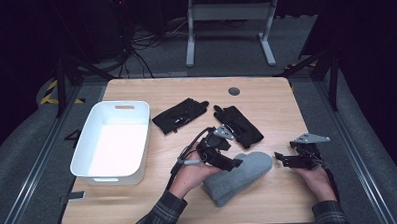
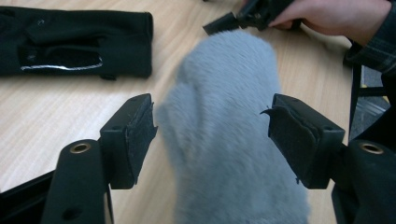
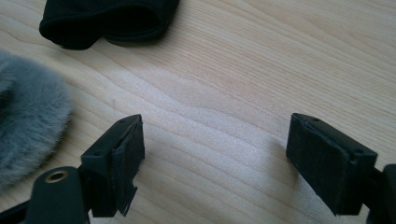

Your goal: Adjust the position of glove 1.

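The fluffy grey mitten (image 2: 229,140) lies flat on the pale woodgrain tabletop (image 3: 224,93), between the left claw (image 2: 212,135)'s parted felt pads, untouched; the right claw (image 3: 215,158) gapes wide, empty.

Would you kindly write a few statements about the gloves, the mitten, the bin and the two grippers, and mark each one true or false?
1. The grey mitten lies inside the white bin. False: it lies on the table.
2. The left gripper has its jaws spread to either side of the mitten. True.
3. The right gripper is clamped on a black glove. False: its jaws stand open over bare wood.
4. Two black gloves lie on the table beyond the mitten. True.
5. The bin holds nothing. True.
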Demonstrator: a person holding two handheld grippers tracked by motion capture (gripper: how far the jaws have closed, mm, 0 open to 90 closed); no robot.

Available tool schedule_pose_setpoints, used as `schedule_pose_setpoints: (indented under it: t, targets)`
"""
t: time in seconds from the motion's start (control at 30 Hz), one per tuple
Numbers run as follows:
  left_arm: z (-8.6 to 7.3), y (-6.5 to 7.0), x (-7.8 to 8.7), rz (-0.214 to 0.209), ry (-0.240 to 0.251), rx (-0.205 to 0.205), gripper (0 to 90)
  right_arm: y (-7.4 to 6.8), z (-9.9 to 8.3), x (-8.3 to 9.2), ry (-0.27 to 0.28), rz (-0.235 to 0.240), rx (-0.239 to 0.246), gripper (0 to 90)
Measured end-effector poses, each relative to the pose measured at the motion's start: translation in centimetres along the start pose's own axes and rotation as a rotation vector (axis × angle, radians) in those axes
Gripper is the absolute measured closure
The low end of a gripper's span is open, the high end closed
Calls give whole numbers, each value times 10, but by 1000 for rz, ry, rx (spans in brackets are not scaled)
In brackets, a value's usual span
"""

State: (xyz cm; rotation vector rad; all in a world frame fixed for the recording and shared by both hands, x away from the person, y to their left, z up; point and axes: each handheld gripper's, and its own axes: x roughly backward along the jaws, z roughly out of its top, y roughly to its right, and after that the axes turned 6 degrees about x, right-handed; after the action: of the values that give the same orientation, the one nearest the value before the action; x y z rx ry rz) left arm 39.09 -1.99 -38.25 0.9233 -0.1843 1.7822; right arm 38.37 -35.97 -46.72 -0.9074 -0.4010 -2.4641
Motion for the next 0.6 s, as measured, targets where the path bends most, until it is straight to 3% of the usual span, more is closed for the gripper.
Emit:
schedule_pose_setpoints:
  t: [0.2,0.43,0.6]
  targets:
    - [2,-15,-19,-40,-67,8,186,0,0,0,0,0,0,201]
    - [-4,-13,-44,-52,-163,8,131,0,0,0,0,1,0,201]
    - [-10,-9,-58,-31,-227,10,116,0,0,0,0,1,0,200]
